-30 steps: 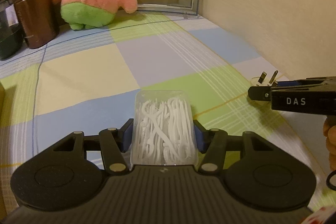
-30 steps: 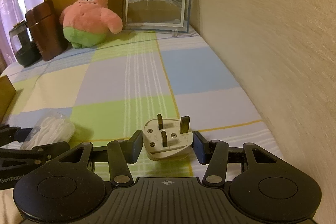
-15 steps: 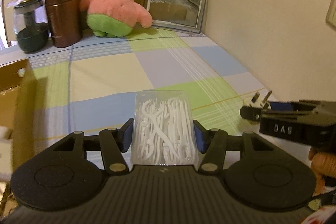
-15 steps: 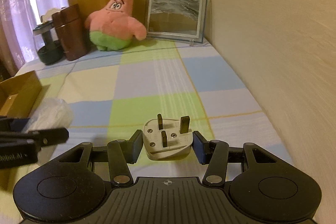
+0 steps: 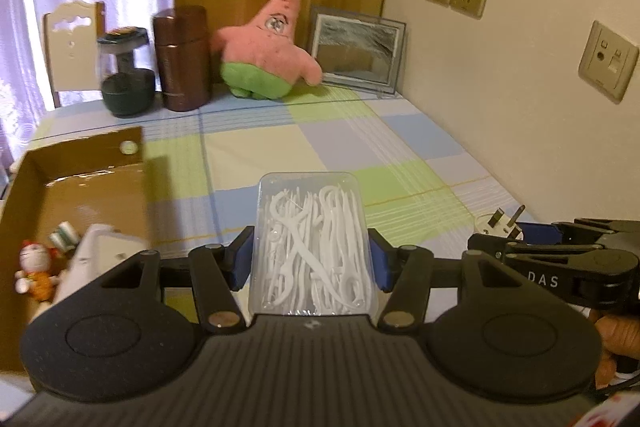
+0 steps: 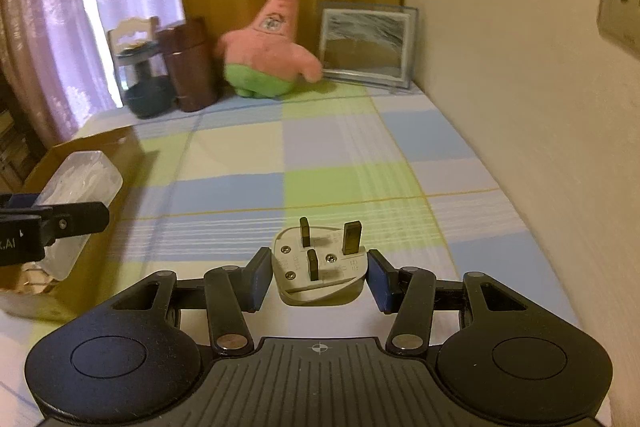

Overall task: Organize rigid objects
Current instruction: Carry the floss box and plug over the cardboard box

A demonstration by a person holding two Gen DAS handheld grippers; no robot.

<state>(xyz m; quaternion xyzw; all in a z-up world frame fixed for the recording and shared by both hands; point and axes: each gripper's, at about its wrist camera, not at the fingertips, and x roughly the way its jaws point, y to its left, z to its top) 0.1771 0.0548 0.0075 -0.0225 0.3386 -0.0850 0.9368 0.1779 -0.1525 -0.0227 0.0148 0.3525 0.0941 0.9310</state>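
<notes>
Left tool (image 5: pixel 312 257) pinches a clear floss-pick box (image 5: pixel 310 243), held above the checked surface (image 5: pixel 344 143) beside the cardboard box (image 5: pixel 80 183) at its left edge. Right tool (image 6: pixel 318 275) pinches a white plug (image 6: pixel 320 267), prongs up, held above the surface's right edge by the wall (image 6: pixel 540 87).

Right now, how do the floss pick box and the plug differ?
The floss pick box is clear and rectangular, full of white picks; the plug is opaque, off-white and rounded, with three prongs pointing up. The box sits in the left hand-held gripper, the plug in the right hand-held gripper. Both are gripped by their sides.
</notes>
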